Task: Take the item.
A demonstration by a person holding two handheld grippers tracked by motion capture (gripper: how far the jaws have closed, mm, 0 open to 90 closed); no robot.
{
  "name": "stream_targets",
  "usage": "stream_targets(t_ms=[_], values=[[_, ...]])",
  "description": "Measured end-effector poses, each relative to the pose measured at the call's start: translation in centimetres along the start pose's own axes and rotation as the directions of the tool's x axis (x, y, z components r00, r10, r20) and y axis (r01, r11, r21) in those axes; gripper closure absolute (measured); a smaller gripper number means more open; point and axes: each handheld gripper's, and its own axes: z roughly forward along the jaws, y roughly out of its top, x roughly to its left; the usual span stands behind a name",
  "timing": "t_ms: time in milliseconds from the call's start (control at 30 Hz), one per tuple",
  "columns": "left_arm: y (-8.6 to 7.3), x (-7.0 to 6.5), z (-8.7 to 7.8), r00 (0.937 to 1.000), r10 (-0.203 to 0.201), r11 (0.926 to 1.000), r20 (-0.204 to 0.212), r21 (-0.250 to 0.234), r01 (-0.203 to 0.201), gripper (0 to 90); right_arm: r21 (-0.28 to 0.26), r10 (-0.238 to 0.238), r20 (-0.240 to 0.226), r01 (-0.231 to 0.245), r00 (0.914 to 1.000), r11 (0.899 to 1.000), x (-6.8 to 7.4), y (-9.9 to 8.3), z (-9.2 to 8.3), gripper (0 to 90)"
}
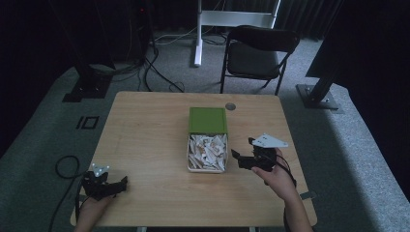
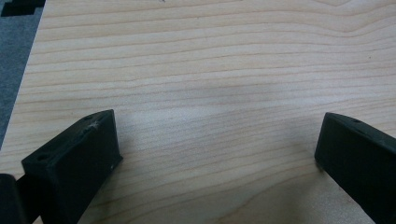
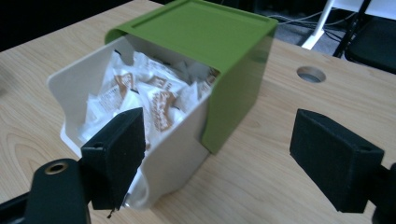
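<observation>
Bare tabletop (image 1: 145, 140) lies open left of the white box (image 1: 207, 153) and around the left tool (image 1: 107, 186), while that box, its green lid (image 1: 208, 120) slid back, stands just beside the right tool (image 1: 240, 158), blocking its leftward path.

My left gripper (image 2: 217, 154) hangs over bare wooden tabletop (image 2: 210, 70), jaws spread wide, grey carpet (image 2: 14, 60) past the edge.

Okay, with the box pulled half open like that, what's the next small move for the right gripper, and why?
Probably ease the right gripper forward and down over the packets to pick one. Its jaws stand open and empty just beside the white drawer, which is slid out of the green sleeve with the packets exposed. The left gripper is open over bare table, far from the box.
</observation>
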Motion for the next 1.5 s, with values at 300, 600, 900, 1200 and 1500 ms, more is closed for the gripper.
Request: stream_targets(t_ms=[300, 600, 900, 1200, 1500], values=[[0.0, 0.0, 0.0, 1.0, -0.002, 1.0, 0.0, -0.002, 0.002, 0.7, -0.009, -0.038, -0.041, 0.037, 0.9985, 0.999, 1.6, 1.5, 1.3, 17.9], [0.0, 0.0, 0.0, 1.0, -0.001, 1.0, 0.0, -0.002, 0.001, 0.7, -0.009, -0.075, -0.079, 0.074, 0.9941, 0.997, 3.0, 2.4, 2.8, 17.9], [0.0, 0.0, 0.0, 1.0, 0.0, 1.0, 0.0, -0.002, 0.0, 0.7, 0.007, -0.093, -0.114, 0.094, 0.9892, 0.996, 4.3, 3.2, 4.6, 18.1], [0.0, 0.0, 0.0, 1.0, -0.001, 1.0, 0.0, -0.002, 0.001, 0.7, 0.028, -0.125, -0.148, 0.131, 0.9811, 0.991, 5.4, 3.5, 6.5, 22.3], [0.0, 0.0, 0.0, 1.0, -0.003, 1.0, 0.001, -0.002, 0.003, 0.7, 0.067, -0.175, -0.199, 0.191, 0.9643, 0.979, 5.9, 3.9, 8.4, 39.1]])
